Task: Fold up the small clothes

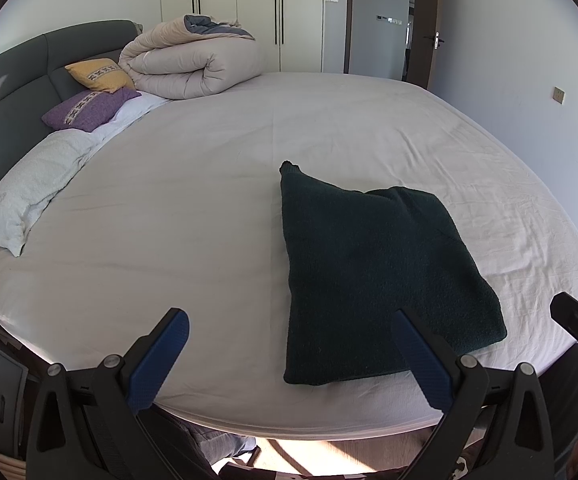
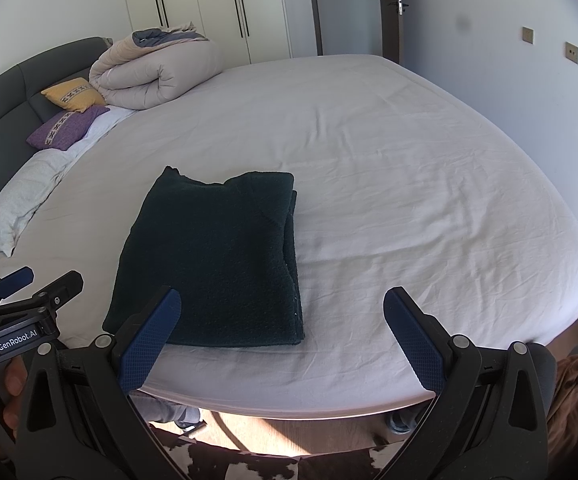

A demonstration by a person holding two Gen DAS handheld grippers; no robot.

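Note:
A dark green knitted garment [image 1: 373,276] lies folded into a flat rectangle on the white bed sheet [image 1: 193,216], near the front edge of the bed. It also shows in the right wrist view [image 2: 213,256]. My left gripper [image 1: 289,352] is open and empty, held above the front edge; its right finger overlaps the garment's near corner in the view. My right gripper [image 2: 281,336] is open and empty, with the garment's near edge between and left of its fingers. The left gripper also shows in the right wrist view [image 2: 29,292] at the left.
A rolled beige duvet [image 1: 193,64] sits at the far left of the bed by the grey headboard [image 1: 5,92]. Yellow [image 1: 99,74] and purple [image 1: 89,108] cushions and a white pillow [image 1: 29,192] lie along the left side. Wardrobes and a door stand behind.

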